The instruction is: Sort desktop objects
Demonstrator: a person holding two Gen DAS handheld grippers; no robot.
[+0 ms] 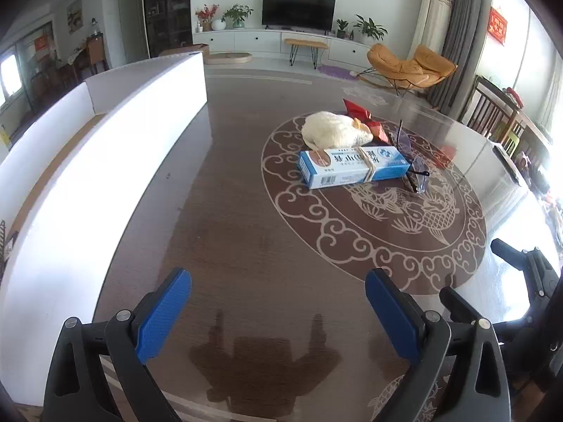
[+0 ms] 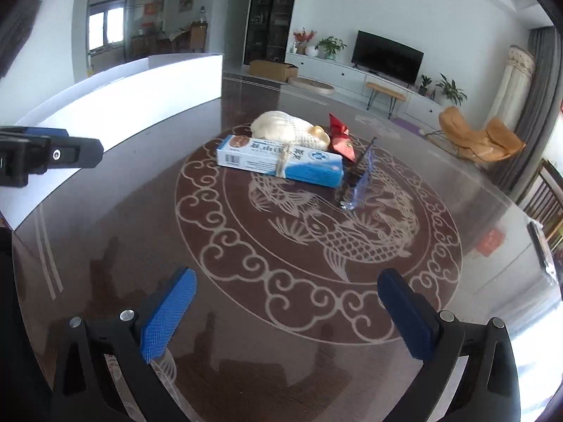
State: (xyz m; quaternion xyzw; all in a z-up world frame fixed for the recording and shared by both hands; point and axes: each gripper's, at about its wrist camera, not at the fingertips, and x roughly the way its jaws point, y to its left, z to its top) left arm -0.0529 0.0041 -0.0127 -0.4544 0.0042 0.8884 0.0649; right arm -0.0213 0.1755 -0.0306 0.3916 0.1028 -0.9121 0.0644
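Tabletop of dark brown wood under glossy glass, printed with a pale round fish-and-cloud medallion; it reflects window light at the right edge. Room beyond is a living space: a dark television on a long white cabinet, potted plants beside it, an orange rocking chair near grey curtains, wooden dining chairs at far right.

Objects to be sorted lie clustered on the far part of the medallion. A blue-and-white carton, long and flat, is bound across its middle with a rubber band. Directly behind it, touching or nearly so, sits a cream knitted item. A red packet lies behind and to the right of that. A pair of glasses with purplish lenses rests at the carton's right end, partly propped up.

A white open-topped box with a long wall runs along the left side of the table, well apart from the cluster.

Left gripper hovers over bare tabletop at the near edge, its blue-padded fingers spread wide with nothing between them. Right gripper is likewise spread wide and empty, near the medallion's rim. Nothing stands between either gripper and the cluster.
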